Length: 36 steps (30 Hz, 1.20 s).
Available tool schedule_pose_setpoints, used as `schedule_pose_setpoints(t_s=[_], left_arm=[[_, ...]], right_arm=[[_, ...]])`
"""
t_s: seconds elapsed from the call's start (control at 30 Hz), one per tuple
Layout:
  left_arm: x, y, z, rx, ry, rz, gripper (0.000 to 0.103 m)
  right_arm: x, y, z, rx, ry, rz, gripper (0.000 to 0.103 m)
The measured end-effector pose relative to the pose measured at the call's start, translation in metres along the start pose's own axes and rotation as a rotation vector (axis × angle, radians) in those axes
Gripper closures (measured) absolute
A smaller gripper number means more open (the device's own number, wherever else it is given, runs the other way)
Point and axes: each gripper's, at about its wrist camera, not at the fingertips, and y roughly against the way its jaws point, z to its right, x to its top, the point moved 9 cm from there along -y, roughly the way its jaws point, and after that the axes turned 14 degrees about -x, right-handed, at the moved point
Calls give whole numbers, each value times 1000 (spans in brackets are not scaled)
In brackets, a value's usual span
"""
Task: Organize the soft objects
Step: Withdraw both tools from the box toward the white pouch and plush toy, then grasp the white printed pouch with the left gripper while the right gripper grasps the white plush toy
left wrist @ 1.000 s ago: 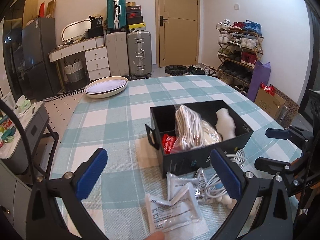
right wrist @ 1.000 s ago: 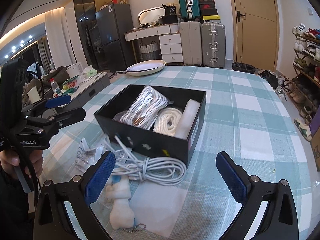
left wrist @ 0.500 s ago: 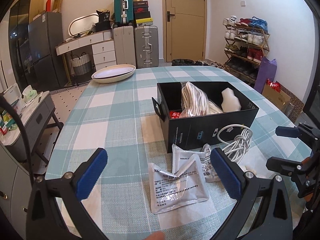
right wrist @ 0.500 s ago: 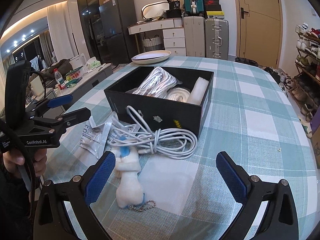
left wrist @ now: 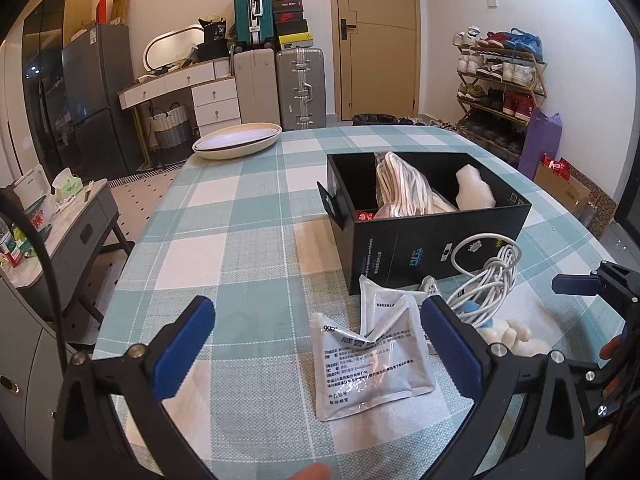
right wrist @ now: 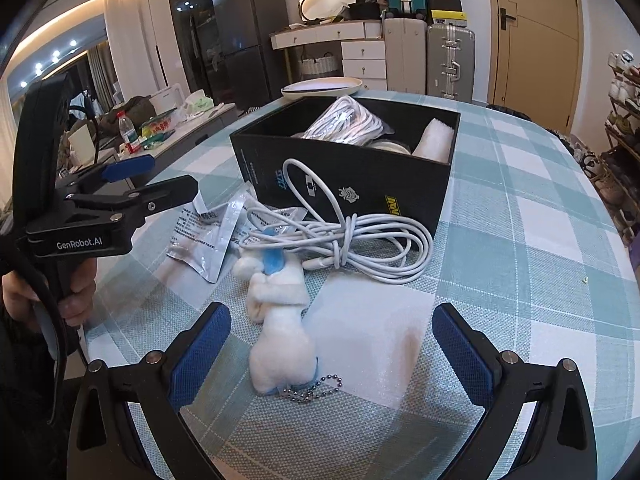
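Holding my left hand-held gripper (left wrist: pixel 316 334) wide open and empty above the table (left wrist: pixel 240 216), I see two crinkled foil sachets (left wrist: pixel 372 356) lying flat between its blue pads, printed with small dark text. My right hand-held gripper (right wrist: pixel 330 346) is equally spread and grips nothing; a white plush toy (right wrist: pixel 280 320) with a blue patch and a bead chain lies on the cloth between its fingers, apart from both. Just beyond the toy a coiled white cable (right wrist: pixel 352 240) rests against the front wall of a black cardboard box (right wrist: pixel 348 184), one loop rising up the wall. Inside the box are a bagged bundle of white cord (left wrist: pixel 400 184), a white foam piece (left wrist: pixel 474 190) and something red in the corner. The table wears a teal-and-white checked cloth of woven texture. A shallow cream dish (left wrist: pixel 236 145) sits at the far edge. Behind stand hard-shell suitcases (left wrist: pixel 300 88), a white drawer unit, a dark fridge, a tan door and a shoe rack (left wrist: pixel 500 84).
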Motion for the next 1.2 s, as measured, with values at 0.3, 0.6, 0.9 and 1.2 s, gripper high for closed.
schedule_pose_setpoints(t_s=[0.3, 0.6, 0.9, 1.2], left_arm=[[-8, -6, 7, -15, -30, -40, 0], [-11, -8, 7, -20, -38, -61, 0], [-17, -12, 12, -39, -53, -106, 0], [-22, -13, 15, -78, -53, -153, 0]], right_arm=[[-16, -13, 10, -73, 64, -77, 1], [-17, -22, 63, -193, -46, -114, 1], [-12, -15, 54, -95, -63, -97, 1], [-9, -15, 14, 10, -41, -86, 1]])
